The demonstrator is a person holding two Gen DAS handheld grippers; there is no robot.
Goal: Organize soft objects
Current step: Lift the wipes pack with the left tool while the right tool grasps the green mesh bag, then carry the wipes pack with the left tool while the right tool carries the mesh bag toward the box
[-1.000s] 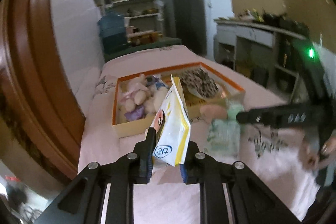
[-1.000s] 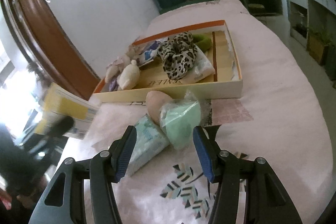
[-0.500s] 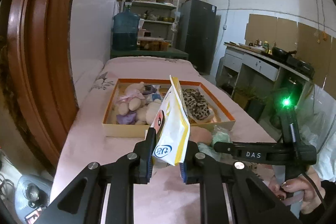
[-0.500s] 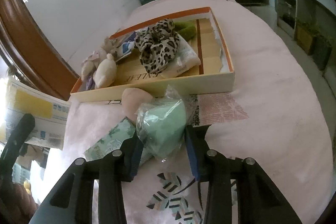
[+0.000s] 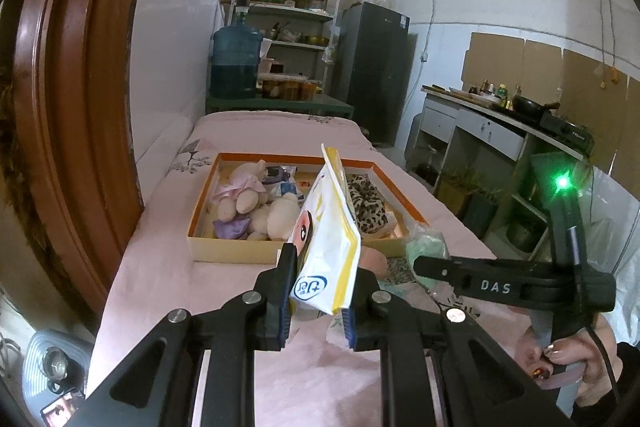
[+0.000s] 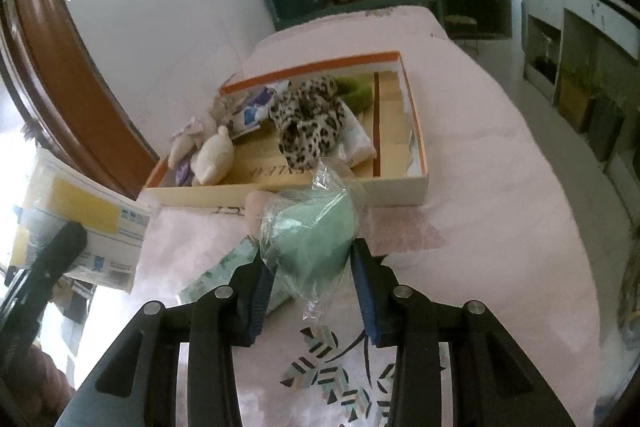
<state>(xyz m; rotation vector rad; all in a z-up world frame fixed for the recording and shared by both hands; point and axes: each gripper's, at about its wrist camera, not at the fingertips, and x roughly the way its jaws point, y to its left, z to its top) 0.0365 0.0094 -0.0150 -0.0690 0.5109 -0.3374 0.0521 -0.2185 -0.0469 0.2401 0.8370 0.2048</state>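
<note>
Near the box's (image 6: pixel 416 183) front wall, right tool (image 6: pixel 312 291) has just closed on the bagged green sponge (image 6: pixel 312 231), lifting it off the pink bed (image 6: pixel 500 227); left tool (image 5: pixel 316 303) stays clamped on the yellow-white packet (image 5: pixel 328 259). Both ready to go into the box.

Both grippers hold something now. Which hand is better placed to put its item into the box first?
Probably the right. The right gripper holds the green wrapped sponge just before the box wall. The left gripper, holding the yellow-white pack, looks farther back.
</note>
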